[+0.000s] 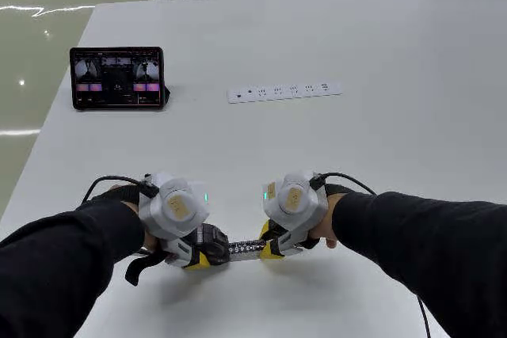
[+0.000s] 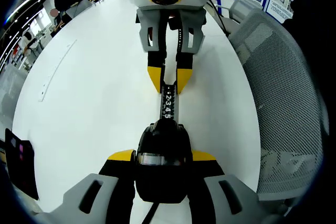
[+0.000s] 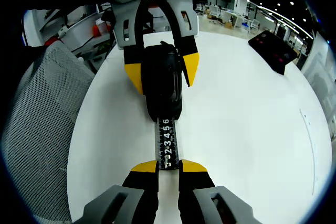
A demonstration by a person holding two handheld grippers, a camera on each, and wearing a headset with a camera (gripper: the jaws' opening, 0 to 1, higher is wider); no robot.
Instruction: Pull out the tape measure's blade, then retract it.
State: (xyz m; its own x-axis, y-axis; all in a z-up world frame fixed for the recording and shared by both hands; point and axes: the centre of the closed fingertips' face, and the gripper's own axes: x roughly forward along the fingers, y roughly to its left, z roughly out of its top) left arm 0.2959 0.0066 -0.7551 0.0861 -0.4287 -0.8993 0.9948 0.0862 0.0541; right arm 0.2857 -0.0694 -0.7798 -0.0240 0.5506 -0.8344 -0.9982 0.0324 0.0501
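Our left gripper (image 2: 163,157) is clamped on the black tape measure case (image 2: 163,177), with one yellow-tipped jaw against each flat side. The case sits low over the white table (image 1: 380,116); we cannot tell whether it touches. A short length of blade (image 2: 168,106) runs straight out of the case mouth ahead of these jaws, its black face showing the numbers 2 to 5.

Our right gripper (image 3: 168,166) faces the left one head-on, near it but apart. Its jaws are closed on the free end of the blade, which lies between the two yellow tips. From this gripper the blade leads forward to the case, reading up to 6 at the mouth.

Behind each gripper we see a hand and a dark sleeve (image 1: 428,235), and a black cable (image 1: 103,181) trails from the left gripper's side.

Farther across the table, well apart from both grippers, a tablet (image 1: 117,77) with a lit screen stands on the left gripper's side. A white power strip (image 1: 285,91) lies flat beyond the right gripper. A grey mesh chair (image 2: 283,103) stands beside the near table edge.
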